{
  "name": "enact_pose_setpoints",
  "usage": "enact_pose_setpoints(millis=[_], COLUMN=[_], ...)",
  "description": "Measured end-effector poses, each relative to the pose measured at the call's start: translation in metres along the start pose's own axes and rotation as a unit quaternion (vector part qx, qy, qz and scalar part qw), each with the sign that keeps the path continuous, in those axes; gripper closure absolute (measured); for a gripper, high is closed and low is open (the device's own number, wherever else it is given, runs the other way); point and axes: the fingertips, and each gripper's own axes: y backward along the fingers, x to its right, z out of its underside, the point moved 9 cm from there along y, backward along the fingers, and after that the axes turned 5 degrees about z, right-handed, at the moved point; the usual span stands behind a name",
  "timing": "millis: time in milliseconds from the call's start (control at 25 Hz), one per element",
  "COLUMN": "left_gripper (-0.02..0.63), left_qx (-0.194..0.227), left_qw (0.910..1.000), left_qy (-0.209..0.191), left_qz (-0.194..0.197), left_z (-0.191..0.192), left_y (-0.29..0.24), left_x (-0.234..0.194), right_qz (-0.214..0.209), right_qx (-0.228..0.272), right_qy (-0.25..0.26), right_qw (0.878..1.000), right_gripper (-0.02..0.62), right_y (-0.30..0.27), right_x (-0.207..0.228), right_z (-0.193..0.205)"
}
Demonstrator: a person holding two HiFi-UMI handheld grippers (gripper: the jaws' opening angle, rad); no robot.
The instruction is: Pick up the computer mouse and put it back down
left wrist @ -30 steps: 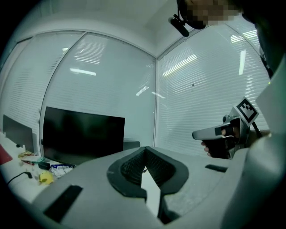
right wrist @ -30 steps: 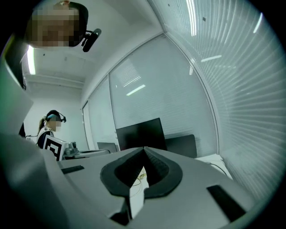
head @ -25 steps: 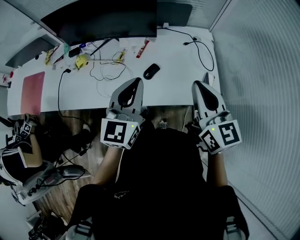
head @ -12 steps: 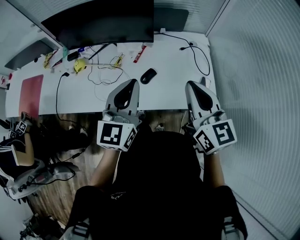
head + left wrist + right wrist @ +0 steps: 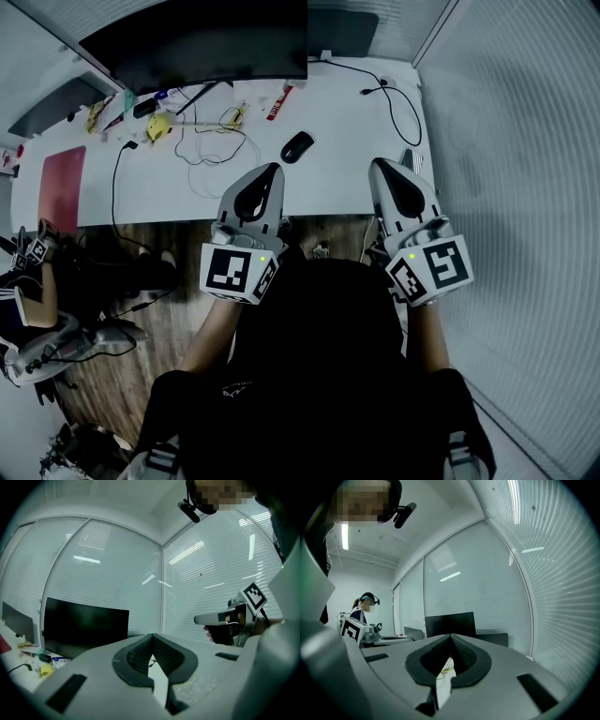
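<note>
A black computer mouse point(image 5: 297, 146) lies on the white desk point(image 5: 347, 131), right of the middle. My left gripper point(image 5: 274, 168) hovers at the desk's near edge, just short of the mouse and slightly to its left, jaws shut and empty. My right gripper point(image 5: 379, 165) hangs over the near right edge, to the right of the mouse, also shut with nothing in it. In the left gripper view the jaws point(image 5: 152, 635) meet at the tip, and the right gripper point(image 5: 224, 618) shows beside them. The right gripper view shows its own jaws point(image 5: 451, 635) closed. The mouse appears in neither gripper view.
A dark monitor point(image 5: 202, 42) stands at the desk's back. Loose cables point(image 5: 211, 145), a yellow item point(image 5: 161, 124) and a red pad point(image 5: 64, 183) lie to the left; a black cable point(image 5: 405, 105) loops at the right. Another person point(image 5: 28, 291) sits at far left. A glass wall point(image 5: 506, 169) runs along the right.
Both grippers have sunk a little and drifted slightly left in the head view. The mouse has stayed where it was on the desk. Both pairs of jaws remain shut.
</note>
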Motion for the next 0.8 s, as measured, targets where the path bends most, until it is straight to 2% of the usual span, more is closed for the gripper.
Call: enact_pose_setpoints(millis=[520,800], left_gripper=[0.600,0.600], left_qx=[-0.005,-0.003], left_qw=[1.0000,1.0000], left_qy=[-0.006,-0.004], left_qz=[-0.005,-0.003], left_z=[0.016,0.012], left_y=[-0.009,-0.011], left_x=[0.006,0.007], right_qz=[-0.002,0.003], right_qx=[0.003,-0.003], right_qy=[-0.011,-0.014], right_qw=[1.000,1.000], right_gripper=[0.597,0.597], right_y=[0.003,0.007], right_x=[0.018,0.021], right_z=[0.022,0.019])
